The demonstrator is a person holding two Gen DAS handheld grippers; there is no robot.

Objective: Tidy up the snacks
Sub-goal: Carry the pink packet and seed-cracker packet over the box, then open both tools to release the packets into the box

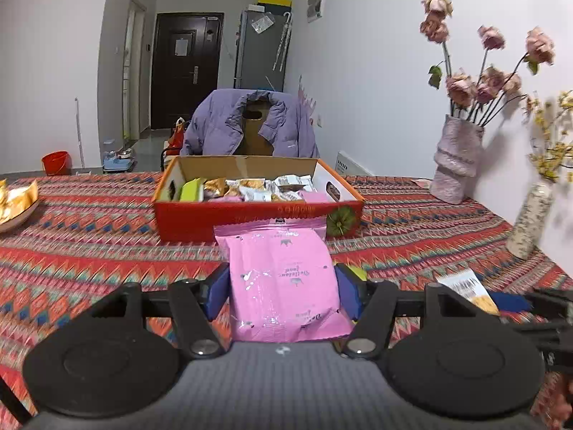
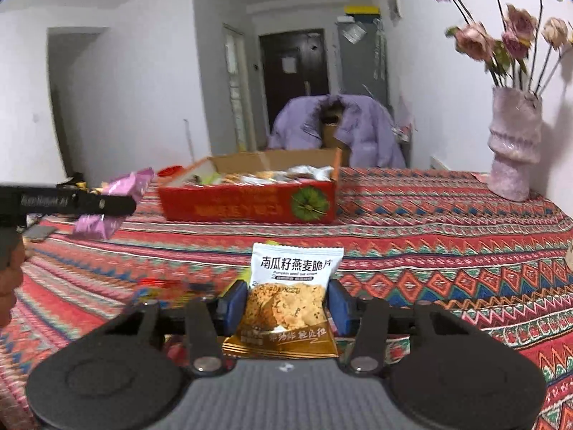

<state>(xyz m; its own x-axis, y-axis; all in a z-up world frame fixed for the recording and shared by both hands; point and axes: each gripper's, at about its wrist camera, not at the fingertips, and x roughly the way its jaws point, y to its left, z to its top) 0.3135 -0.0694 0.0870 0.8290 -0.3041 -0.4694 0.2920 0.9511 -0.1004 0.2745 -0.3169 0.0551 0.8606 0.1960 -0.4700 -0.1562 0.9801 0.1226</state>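
Observation:
My left gripper (image 1: 283, 288) is shut on a pink snack packet (image 1: 283, 279), its blue pads pressing both sides, held above the patterned tablecloth. My right gripper (image 2: 284, 302) is shut on a white and gold oat crisp packet (image 2: 292, 294). That same packet (image 1: 465, 288) shows at the right of the left wrist view. The left gripper (image 2: 114, 202) with its pink packet (image 2: 121, 186) appears at the left edge of the right wrist view. An open red cardboard box (image 1: 250, 215), (image 2: 250, 204) holding several wrapped snacks stands ahead on the table.
A plate with gold wrappers (image 1: 16, 204) lies at the table's left edge. A pink vase of dried roses (image 1: 456, 165), (image 2: 514, 143) and a speckled bottle vase (image 1: 530, 218) stand by the right wall. A chair draped with a purple jacket (image 1: 250, 122) sits behind the box.

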